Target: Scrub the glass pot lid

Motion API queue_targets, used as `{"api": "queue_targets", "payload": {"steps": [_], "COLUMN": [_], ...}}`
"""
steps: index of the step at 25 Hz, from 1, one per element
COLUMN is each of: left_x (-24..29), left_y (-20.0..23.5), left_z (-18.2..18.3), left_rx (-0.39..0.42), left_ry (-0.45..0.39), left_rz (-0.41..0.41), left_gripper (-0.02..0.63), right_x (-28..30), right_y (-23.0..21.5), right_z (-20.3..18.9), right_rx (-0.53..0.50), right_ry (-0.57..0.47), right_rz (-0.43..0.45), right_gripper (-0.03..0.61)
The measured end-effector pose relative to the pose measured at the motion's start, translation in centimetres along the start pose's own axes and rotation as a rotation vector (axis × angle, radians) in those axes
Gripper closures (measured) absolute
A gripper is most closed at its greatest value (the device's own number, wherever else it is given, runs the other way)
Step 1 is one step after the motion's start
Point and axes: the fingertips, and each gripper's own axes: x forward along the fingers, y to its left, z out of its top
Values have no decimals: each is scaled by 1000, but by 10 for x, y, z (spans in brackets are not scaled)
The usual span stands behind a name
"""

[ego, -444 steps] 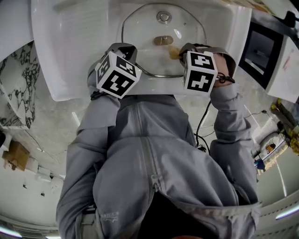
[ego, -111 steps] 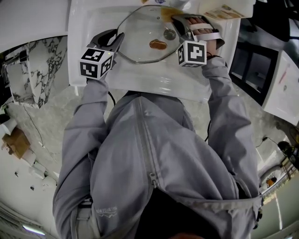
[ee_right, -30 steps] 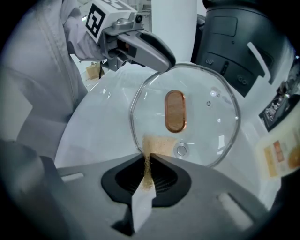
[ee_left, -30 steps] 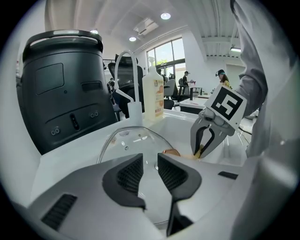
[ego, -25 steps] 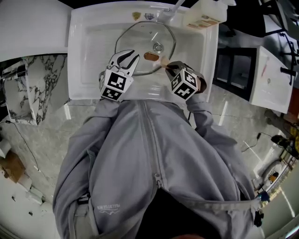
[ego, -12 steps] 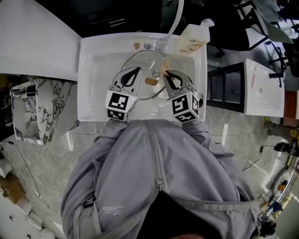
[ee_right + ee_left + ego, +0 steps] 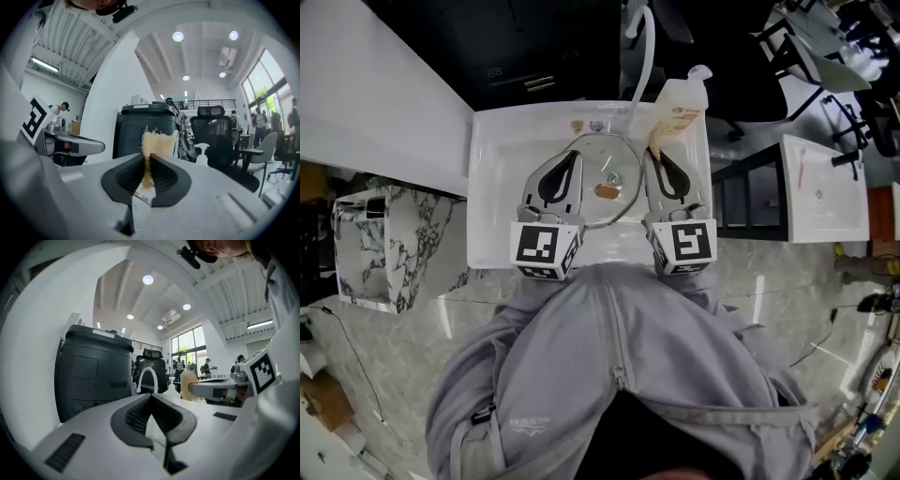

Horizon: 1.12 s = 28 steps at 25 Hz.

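Head view: one glass pot lid (image 7: 598, 164) lay inside the sink (image 7: 492, 187), with two tools, left gripper (image 7: 571, 155) and right gripper (image 7: 654, 152), above the sink. Left gripper view: jaws pressed together, empty. Right gripper view: jaws pinched one yellow scrub pad (image 7: 157, 143).

In view are one white sink (image 7: 492, 187), one glass pot lid (image 7: 605, 159), one curved faucet (image 7: 646, 52) and one pump bottle (image 7: 680, 108). There are two tools, the left tool (image 7: 572, 156) and the right tool (image 7: 654, 152), and one tan scrub pad (image 7: 158, 143).
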Motion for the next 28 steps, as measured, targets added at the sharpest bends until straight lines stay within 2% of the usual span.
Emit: {"api": "queue_targets", "payload": {"steps": [9,22,28], "left_x": [-10,-11,-10], "left_y": [-10,3,3], "left_z": [0,-22,-17], "left_rx": [37,4,12], "left_ry": [-17,-9,-9], "left_rz": [-15,-66,-96], "left_gripper": [607,607,607], "right_x": [-10,-6,-2], "right_y": [11,33,30], "right_z": [0,-25,-24], "right_rx": [22,20,39], "right_ry": [-24,16,6], "right_rz": [-18,-53,-84], "right_gripper": [549,549,549]}}
